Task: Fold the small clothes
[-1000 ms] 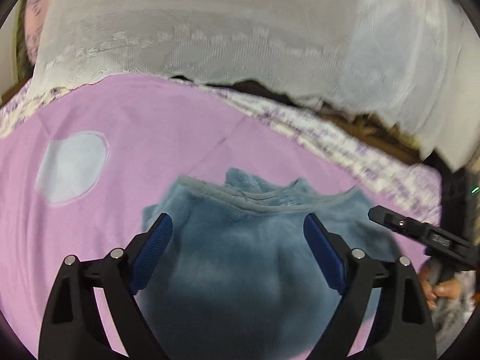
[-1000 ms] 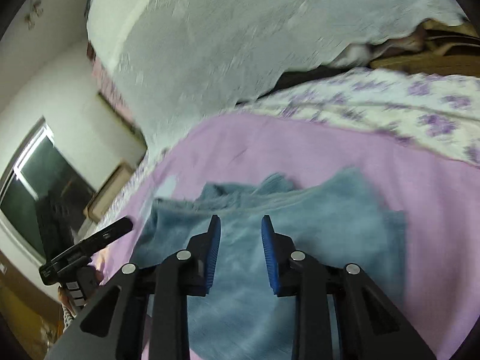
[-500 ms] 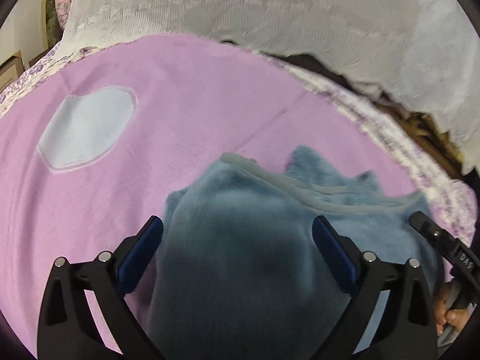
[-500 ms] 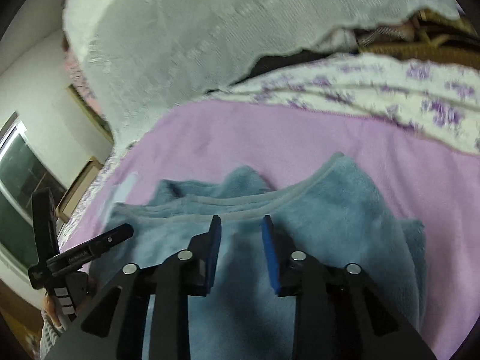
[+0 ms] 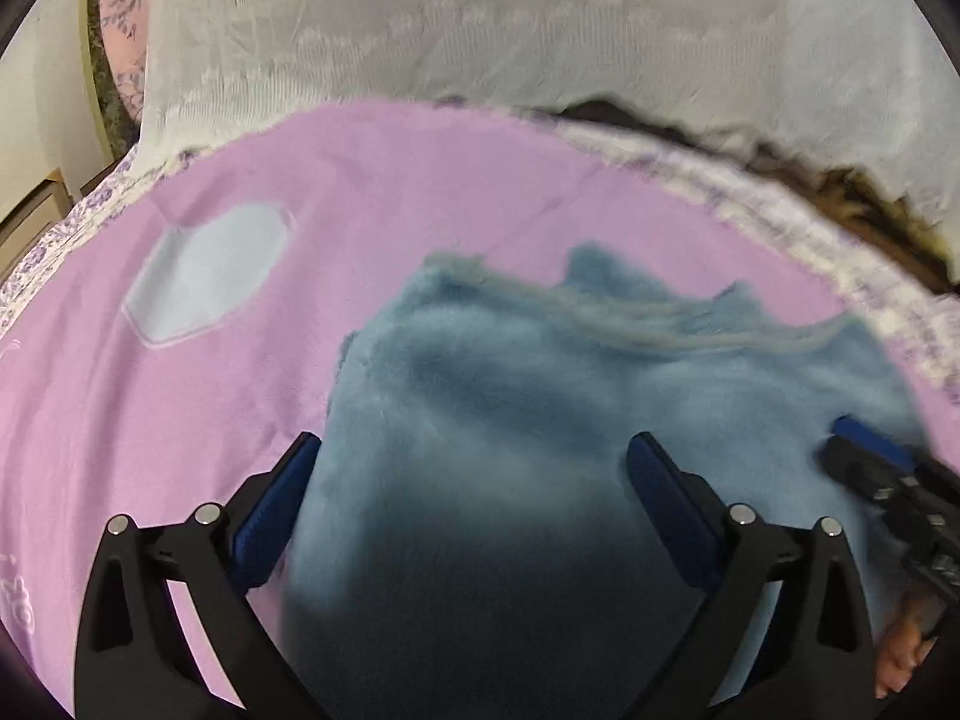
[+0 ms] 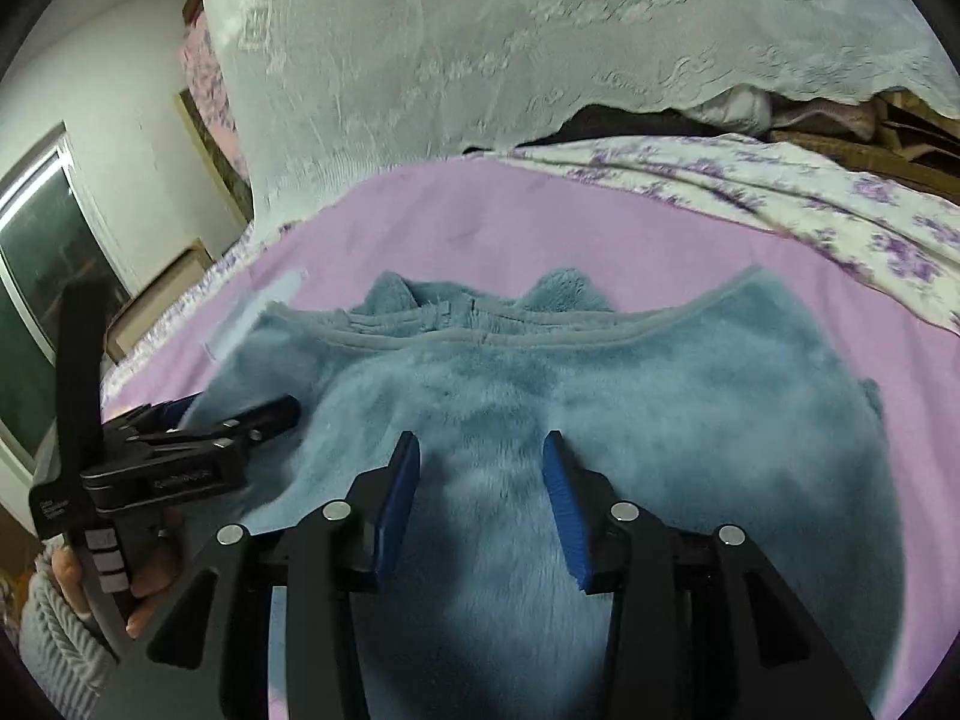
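Left wrist view: I see the blue fleece garment [image 5: 540, 420] flat on the pink sheet [image 5: 180, 420], under my wide-spread left gripper [image 5: 474, 480]. Right gripper [image 6: 480, 480] partly parted over it, empty.

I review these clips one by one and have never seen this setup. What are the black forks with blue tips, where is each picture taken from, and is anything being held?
There is no robot. A person holds a two-fingered tool in each hand, with a camera on each looking along its fingers. The left view shows the left hand-held gripper, jaws wide apart; the right view shows the right hand-held gripper, jaws partly open. Both hang over a fluffy blue garment lying on a pink sheet. Neither visibly clamps the fabric. Each view also catches the other tool at its edge. Behind the garment are a floral cloth and a white lace cover.
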`<state>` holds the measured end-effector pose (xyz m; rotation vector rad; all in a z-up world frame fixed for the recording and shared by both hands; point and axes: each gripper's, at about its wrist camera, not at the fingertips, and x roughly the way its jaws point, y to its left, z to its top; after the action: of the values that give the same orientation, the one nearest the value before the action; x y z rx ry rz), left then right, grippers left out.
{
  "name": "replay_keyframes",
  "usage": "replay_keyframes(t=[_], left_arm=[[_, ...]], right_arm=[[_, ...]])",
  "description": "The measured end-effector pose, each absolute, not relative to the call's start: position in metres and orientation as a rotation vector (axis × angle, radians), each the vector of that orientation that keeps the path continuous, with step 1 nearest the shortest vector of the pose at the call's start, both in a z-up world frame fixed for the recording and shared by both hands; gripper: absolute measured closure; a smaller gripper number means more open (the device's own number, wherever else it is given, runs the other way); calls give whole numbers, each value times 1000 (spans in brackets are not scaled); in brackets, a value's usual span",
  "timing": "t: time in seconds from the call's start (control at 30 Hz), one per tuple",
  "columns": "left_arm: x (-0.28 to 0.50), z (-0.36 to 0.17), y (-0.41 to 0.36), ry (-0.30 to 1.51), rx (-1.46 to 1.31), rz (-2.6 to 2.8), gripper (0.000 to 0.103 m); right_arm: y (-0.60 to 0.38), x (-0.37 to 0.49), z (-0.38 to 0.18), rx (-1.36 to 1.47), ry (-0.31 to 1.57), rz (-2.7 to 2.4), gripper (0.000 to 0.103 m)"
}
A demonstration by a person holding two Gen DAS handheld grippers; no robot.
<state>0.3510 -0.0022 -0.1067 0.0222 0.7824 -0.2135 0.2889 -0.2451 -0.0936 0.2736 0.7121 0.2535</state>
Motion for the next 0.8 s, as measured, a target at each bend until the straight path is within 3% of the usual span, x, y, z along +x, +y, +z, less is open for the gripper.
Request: replay_keyframes(t=[0.1,0.33,0.8], left_arm=[[321,-98,-12,742,50,-238,5],[301,-135,-53,762,294,-143,4],[246,-111,-42,649,196,-121,4]], right_arm=[[-243,264,-88,265,686,263,60],[-232,246,-113,204,763,245,57],[-268,181,-103,351,662,141,51]])
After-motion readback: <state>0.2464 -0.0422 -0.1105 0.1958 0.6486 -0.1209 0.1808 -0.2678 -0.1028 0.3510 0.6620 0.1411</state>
